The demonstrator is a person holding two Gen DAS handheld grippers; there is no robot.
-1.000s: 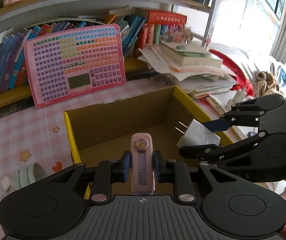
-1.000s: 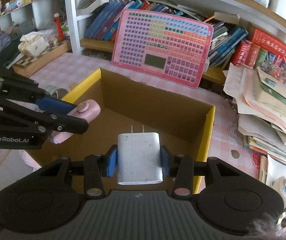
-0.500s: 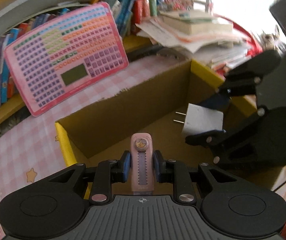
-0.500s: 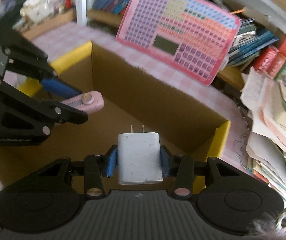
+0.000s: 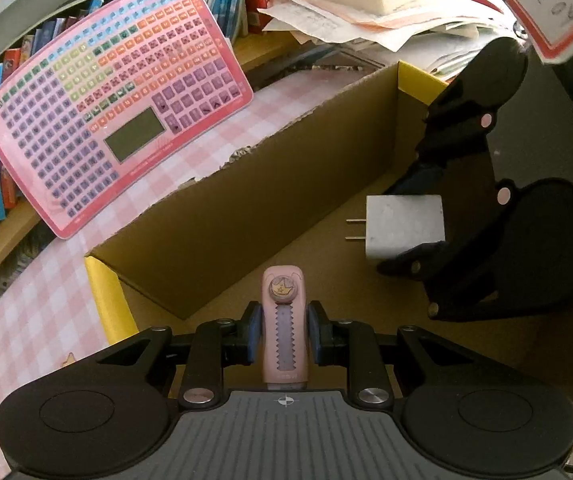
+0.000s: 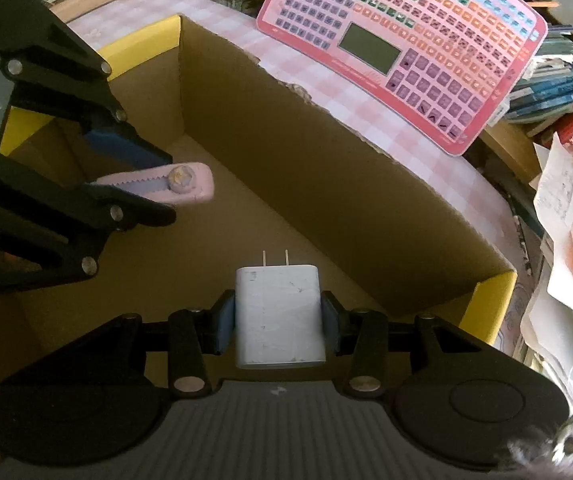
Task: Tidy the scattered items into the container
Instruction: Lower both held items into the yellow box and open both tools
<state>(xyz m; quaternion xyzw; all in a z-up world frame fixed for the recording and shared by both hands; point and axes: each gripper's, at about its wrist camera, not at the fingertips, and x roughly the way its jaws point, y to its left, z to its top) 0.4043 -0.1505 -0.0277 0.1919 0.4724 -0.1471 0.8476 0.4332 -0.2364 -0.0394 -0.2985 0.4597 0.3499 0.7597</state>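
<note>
Left hand-held gripper (image 5: pixel 284 334) and right hand-held gripper (image 6: pixel 278 318) both angled steeply downward, side by side, jaws clamped

Daylight glares ahead of my tools, washing out the paper stack (image 5: pixel 386 20). The cardboard box (image 5: pixel 246 200) below them sits shadowed. Fisheye bends every edge.

the box (image 5: pixel 270 184) sits on the surface (image 5: pixel 38 304); the toy keyboard (image 5: pixel 114 100) leans behind it at eleven o'clock, the paper pile (image 5: pixel 386 20) at one o'clock.

Matt brown cardboard box (image 5: pixel 286 184); scuffed white plastic charger (image 6: pixel 278 312).
</note>
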